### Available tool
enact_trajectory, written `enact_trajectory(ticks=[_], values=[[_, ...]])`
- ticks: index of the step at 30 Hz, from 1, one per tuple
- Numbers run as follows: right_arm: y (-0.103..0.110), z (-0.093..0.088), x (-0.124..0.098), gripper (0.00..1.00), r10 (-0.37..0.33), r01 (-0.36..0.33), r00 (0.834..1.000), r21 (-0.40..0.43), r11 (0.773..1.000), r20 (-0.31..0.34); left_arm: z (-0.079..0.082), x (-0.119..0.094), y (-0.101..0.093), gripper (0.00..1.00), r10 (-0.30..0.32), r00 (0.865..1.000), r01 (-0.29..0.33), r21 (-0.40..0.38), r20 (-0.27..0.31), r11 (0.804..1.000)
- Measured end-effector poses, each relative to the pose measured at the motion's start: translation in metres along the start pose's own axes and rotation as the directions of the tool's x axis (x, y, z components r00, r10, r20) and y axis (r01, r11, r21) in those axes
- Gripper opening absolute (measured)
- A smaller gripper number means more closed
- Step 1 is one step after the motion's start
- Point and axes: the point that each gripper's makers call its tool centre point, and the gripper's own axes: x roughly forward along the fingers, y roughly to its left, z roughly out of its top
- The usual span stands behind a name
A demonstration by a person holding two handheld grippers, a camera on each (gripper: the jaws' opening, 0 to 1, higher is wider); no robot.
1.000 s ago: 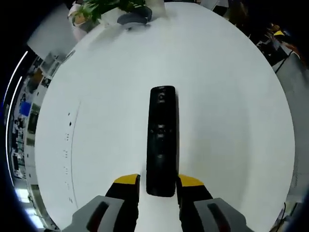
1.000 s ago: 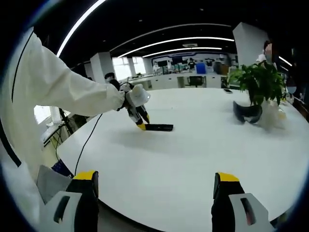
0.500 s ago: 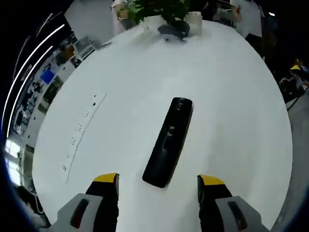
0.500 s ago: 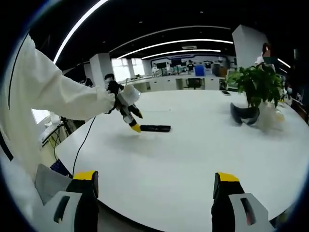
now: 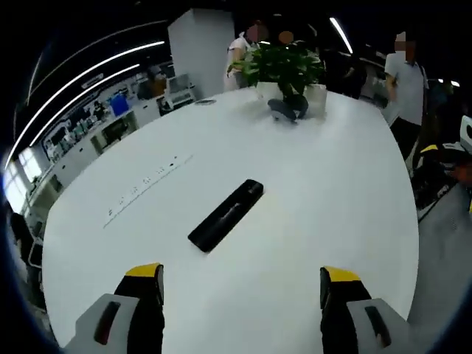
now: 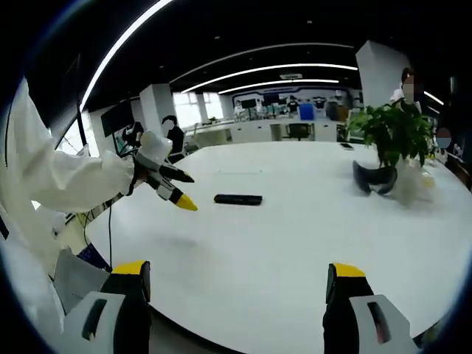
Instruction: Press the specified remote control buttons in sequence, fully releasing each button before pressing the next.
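1. White table [image 5: 346,192] was the landmark, and the black remote control [image 5: 225,214] lay flat on it, alone, bare white surface on all sides of it.
2. From the left gripper view, the left gripper [image 5: 240,284] stood with its yellow-tipped jaws spread wide and empty, raised clear of the remote, which lay ahead between the jaw lines and apart from both.
3. That view alone gave a row of small marks [image 5: 144,190] on the table to the remote's left, and the people standing beyond the table's far edge.
4. A potted plant [image 5: 280,66] stood near the far edge, with a dark curved object [image 5: 284,110] on the table just in front of it, both well apart from the remote.
5. The right gripper view gave the side-on picture: a white sleeve [image 6: 66,181] reached in, and the left gripper [image 6: 177,190] hung above the table just left of the remote control [image 6: 238,199], not touching it.
6. The right gripper [image 6: 236,284] was likewise wide open and empty, at the table's near edge, with much bare table between it and the remote.
7. The plant [image 6: 391,129] and the dark object [image 6: 376,175] sat far to the right in that view.
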Motion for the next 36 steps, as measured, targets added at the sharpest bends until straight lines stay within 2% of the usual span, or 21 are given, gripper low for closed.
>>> enact_trajectory(ticks=[3,6,8,11,13,16,19,23,30,36], values=[[-0.001,0.0,0.0,0.99,-0.003,0.003,1.0,-0.001,1.0,0.001,-0.003,-0.011,-0.008,0.93,0.016,0.999,-0.015,-0.041,0.028,0.999],[-0.003,0.0,-0.001,0.99,-0.011,0.011,1.0,-0.003,1.0,0.005,0.001,-0.024,-0.016,0.96,0.041,0.995,-0.031,-0.117,0.088,0.993],[-0.005,0.001,-0.001,0.99,-0.017,0.018,1.0,-0.002,1.0,0.013,0.003,-0.03,-0.02,0.96,0.048,0.992,-0.032,-0.138,0.114,0.99],[-0.007,0.003,-0.001,0.99,-0.022,0.022,1.0,0.0,1.0,0.017,0.003,-0.041,-0.024,0.97,0.07,0.984,-0.034,-0.215,0.162,0.976],[-0.007,0.003,0.0,0.99,-0.023,0.023,1.0,-0.001,1.0,0.017,0.001,-0.047,-0.027,0.99,0.076,0.979,-0.029,-0.241,0.187,0.97],[-0.007,0.002,0.0,0.99,-0.021,0.021,1.0,-0.003,1.0,0.018,-0.006,-0.055,-0.031,0.99,0.098,0.977,-0.047,-0.257,0.189,0.965],[-0.004,0.002,0.001,0.99,-0.017,0.017,1.0,-0.008,1.0,0.02,-0.01,-0.063,-0.041,1.0,0.104,0.971,-0.035,-0.304,0.214,0.952],[-0.001,0.002,0.001,0.99,-0.015,0.015,1.0,-0.016,1.0,0.019,-0.018,-0.075,-0.053,1.0,0.117,0.969,-0.049,-0.294,0.218,0.955],[-0.001,0.001,-0.005,0.99,-0.019,0.019,1.0,-0.034,0.999,0.019,-0.023,-0.094,-0.077,1.0,0.136,0.957,-0.039,-0.35,0.257,0.936],[-0.002,0.005,-0.008,0.99,-0.013,0.014,0.999,-0.034,0.999,0.031,-0.031,-0.108,-0.096,1.0,0.149,0.954,-0.049,-0.352,0.262,0.935]])
